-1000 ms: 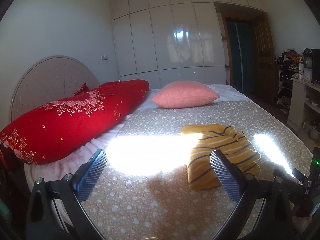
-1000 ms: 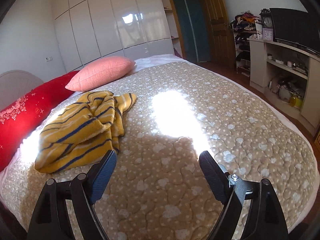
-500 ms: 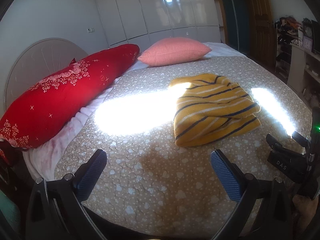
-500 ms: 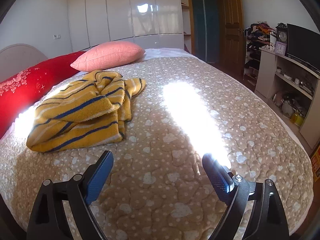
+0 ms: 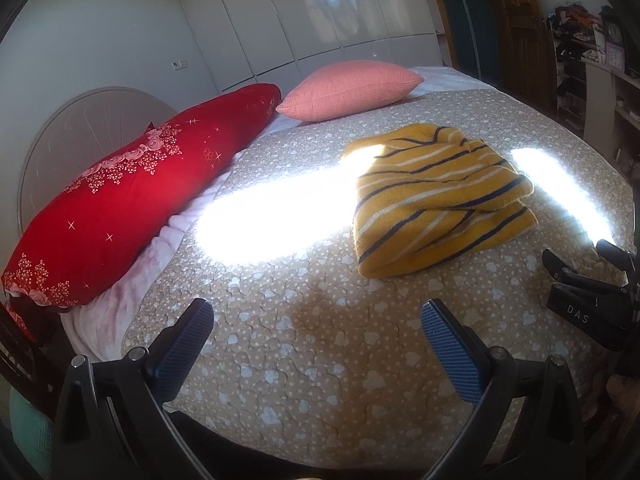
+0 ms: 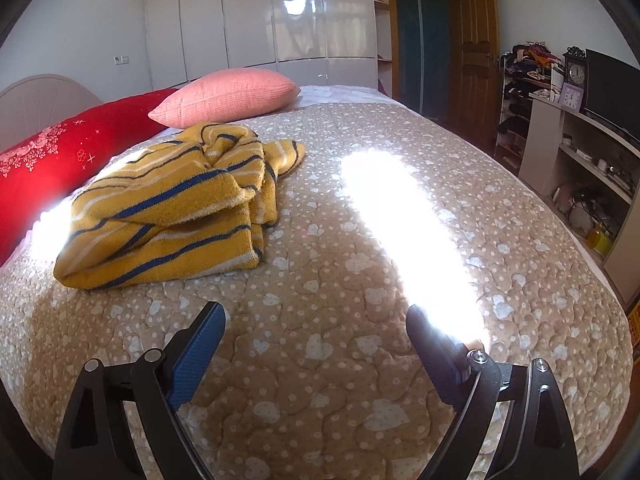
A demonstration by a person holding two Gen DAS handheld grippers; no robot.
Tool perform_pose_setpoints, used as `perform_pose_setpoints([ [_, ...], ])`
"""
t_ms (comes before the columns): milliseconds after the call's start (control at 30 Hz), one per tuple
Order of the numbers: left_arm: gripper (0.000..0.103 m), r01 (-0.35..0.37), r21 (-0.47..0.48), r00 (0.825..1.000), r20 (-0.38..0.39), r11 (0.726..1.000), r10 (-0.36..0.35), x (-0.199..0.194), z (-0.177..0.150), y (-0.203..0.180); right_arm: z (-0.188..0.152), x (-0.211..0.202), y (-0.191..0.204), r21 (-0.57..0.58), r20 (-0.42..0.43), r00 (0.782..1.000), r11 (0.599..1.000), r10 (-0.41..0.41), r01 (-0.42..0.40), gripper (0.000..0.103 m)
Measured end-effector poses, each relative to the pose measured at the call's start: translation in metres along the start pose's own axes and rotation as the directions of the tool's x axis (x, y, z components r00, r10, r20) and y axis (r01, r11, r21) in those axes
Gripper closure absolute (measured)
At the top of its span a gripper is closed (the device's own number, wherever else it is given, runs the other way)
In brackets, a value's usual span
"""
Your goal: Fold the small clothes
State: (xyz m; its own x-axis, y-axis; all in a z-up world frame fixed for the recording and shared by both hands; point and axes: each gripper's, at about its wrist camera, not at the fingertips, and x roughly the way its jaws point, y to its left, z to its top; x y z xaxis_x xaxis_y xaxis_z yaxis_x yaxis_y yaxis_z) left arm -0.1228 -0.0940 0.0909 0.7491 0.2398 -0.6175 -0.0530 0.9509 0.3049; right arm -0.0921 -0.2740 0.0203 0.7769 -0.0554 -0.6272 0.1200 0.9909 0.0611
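A yellow knitted garment with dark blue and white stripes (image 5: pixel 436 204) lies crumpled in a loose heap on the beige quilted bedspread (image 5: pixel 320 340). It also shows in the right wrist view (image 6: pixel 172 208), up and to the left. My left gripper (image 5: pixel 316 344) is open and empty, above the bedspread in front of the garment. My right gripper (image 6: pixel 316 344) is open and empty, to the right of the garment. The right gripper shows at the right edge of the left wrist view (image 5: pixel 588 296).
A long red bolster (image 5: pixel 120 200) lies along the bed's left side and a pink pillow (image 5: pixel 352 88) at the far end. White wardrobes (image 6: pixel 260 20) stand behind. Shelves with clutter (image 6: pixel 588 152) stand to the right of the bed.
Both grippers have pulled back and risen, so the views tilt down on the bed. The garment has not moved. Both grippers stay open.
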Motion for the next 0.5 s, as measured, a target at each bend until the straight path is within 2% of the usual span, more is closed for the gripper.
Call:
perform_pose_setpoints([
  [500,0.0,0.029,0.022,0.999,-0.034,0.999,-0.029,0.006,-0.0035,-0.0064,-0.0017,0.0019,0.0047,-0.014,-0.013,1.0,1.0,0.007,-0.008,0.008],
])
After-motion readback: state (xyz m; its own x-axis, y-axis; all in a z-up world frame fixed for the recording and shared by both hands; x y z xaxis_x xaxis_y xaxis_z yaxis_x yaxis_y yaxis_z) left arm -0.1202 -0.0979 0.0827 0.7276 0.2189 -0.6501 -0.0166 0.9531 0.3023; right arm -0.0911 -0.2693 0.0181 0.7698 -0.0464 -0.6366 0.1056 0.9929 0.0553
